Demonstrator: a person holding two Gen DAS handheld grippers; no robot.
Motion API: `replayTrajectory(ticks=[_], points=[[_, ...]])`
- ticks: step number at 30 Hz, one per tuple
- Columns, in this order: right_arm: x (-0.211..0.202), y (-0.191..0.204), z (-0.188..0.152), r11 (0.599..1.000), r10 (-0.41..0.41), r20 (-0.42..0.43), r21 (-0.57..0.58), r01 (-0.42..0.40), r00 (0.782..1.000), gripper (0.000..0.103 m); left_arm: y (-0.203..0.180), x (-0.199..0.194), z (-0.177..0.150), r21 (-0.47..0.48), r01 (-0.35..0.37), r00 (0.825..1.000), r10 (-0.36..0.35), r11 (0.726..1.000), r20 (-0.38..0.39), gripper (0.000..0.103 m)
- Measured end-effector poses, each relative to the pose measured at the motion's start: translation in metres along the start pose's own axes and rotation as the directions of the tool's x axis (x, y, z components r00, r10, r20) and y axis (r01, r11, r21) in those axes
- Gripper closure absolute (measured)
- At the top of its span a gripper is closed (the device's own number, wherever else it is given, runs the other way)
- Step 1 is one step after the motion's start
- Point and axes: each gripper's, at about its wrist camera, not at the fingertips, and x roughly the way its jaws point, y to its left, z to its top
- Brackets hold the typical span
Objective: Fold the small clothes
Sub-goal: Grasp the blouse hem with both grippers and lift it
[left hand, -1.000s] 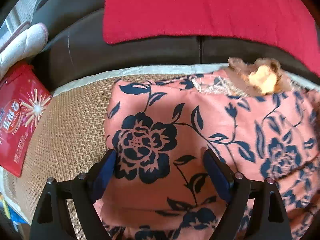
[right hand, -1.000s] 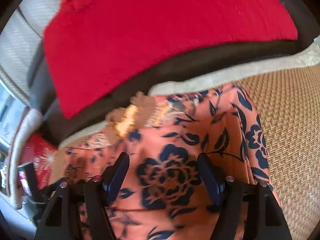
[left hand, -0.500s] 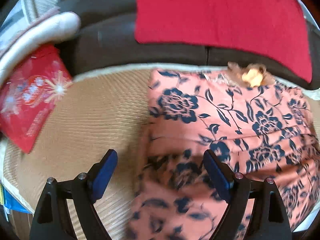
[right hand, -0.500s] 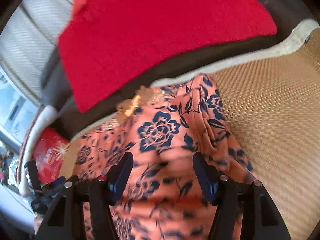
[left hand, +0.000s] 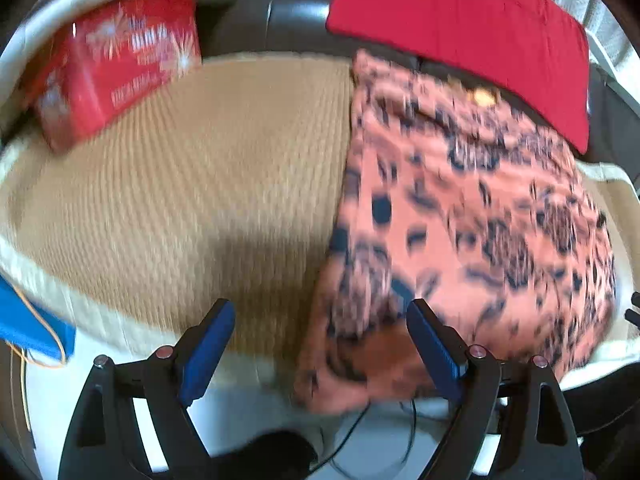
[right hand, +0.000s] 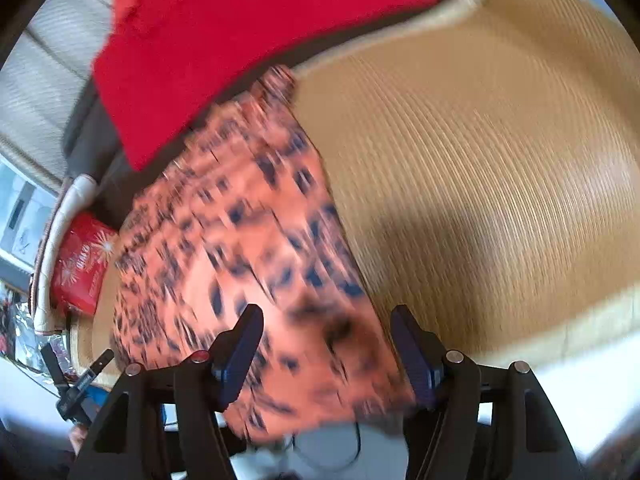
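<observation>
On the woven mat (left hand: 200, 168), the floral garment (left hand: 472, 224) lies flat.

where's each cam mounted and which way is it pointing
Left wrist: on the left gripper, looking forward over the mat; floral cloth to its right; its own two fingers show.
Right wrist: on the right gripper, looking forward over the cloth; its own fingers show.
Shared: cloth, mat, red cushion, red box.

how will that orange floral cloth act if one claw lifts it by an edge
Probably floppy: the orange floral cloth lies in soft folds and droops over the woven mat's front edge. Likely light, being thin fabric. It may slide easily on that smooth-looking weave.
</observation>
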Motion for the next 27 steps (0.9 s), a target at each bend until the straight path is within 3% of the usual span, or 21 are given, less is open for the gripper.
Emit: replayTrajectory(ticks=[3, 5, 8, 10, 11, 15, 17, 18, 20, 22, 23, 25, 27], points=[[0.023, -0.009, -0.013, 0.998, -0.059, -0.113, 0.006, 0.06, 0.992, 0.03, 0.0, 0.011, -0.01, -0.026, 0.033, 0.997, -0.035, 0.999, -0.066, 0.015], [0.033, -0.011, -0.018, 0.996, -0.093, -0.13, 0.001, 0.094, 0.987, 0.03, -0.004, 0.016, -0.013, -0.021, 0.028, 0.995, -0.029, 0.999, -0.091, 0.015], [0.053, -0.017, -0.022, 0.996, -0.083, -0.165, 0.026, 0.088, 0.983, 0.03, -0.009, 0.022, -0.017, -0.008, 0.065, 0.991, -0.065, 0.998, -0.115, 0.033], [0.062, -0.022, -0.024, 0.99, -0.127, -0.169, 0.03, 0.134, 0.977, 0.03, -0.011, 0.028, -0.02, -0.001, 0.073, 0.988, -0.072, 0.997, -0.139, 0.048], [0.068, -0.025, -0.025, 0.99, -0.127, -0.175, 0.038, 0.136, 0.976, 0.03, -0.012, 0.031, -0.021, 0.004, 0.07, 0.987, -0.069, 0.998, -0.147, 0.05], [0.081, -0.027, -0.028, 0.993, -0.107, -0.139, 0.031, 0.112, 0.985, 0.029, -0.011, 0.035, -0.022, -0.013, 0.084, 0.985, -0.085, 0.996, -0.149, 0.05], [0.084, -0.027, -0.03, 0.995, -0.096, -0.126, 0.012, 0.099, 0.987, 0.029, -0.006, 0.036, -0.027, -0.029, 0.096, 0.981, -0.1, 0.995, -0.164, 0.039], [0.085, -0.026, -0.032, 0.996, -0.083, -0.129, 0.011, 0.085, 0.988, 0.032, -0.005, 0.038, -0.028, -0.034, 0.095, 0.98, -0.099, 0.995, -0.175, 0.033], [0.086, -0.022, -0.038, 0.999, -0.052, -0.142, -0.008, 0.051, 0.989, 0.047, -0.003, 0.042, -0.034, -0.029, 0.078, 0.977, -0.082, 0.997, -0.195, 0.033], [0.085, -0.012, -0.045, 0.998, -0.043, -0.144, -0.059, 0.035, 0.989, 0.07, -0.005, 0.043, -0.037, -0.017, 0.086, 0.977, -0.087, 0.996, -0.195, 0.033], [0.084, -0.006, -0.049, 0.996, -0.042, -0.142, -0.089, 0.029, 0.989, 0.071, -0.006, 0.044, -0.041, -0.01, 0.089, 0.977, -0.089, 0.996, -0.192, 0.034], [0.085, 0.002, -0.054, 0.992, -0.04, -0.134, -0.122, 0.023, 0.99, 0.071, -0.008, 0.044, -0.045, 0.016, 0.071, 0.98, -0.067, 0.997, -0.186, 0.051], [0.088, 0.005, -0.056, 0.992, -0.056, -0.136, -0.123, 0.039, 0.989, 0.071, -0.007, 0.043, -0.046, -0.007, 0.067, 0.981, -0.067, 0.998, -0.183, 0.056]])
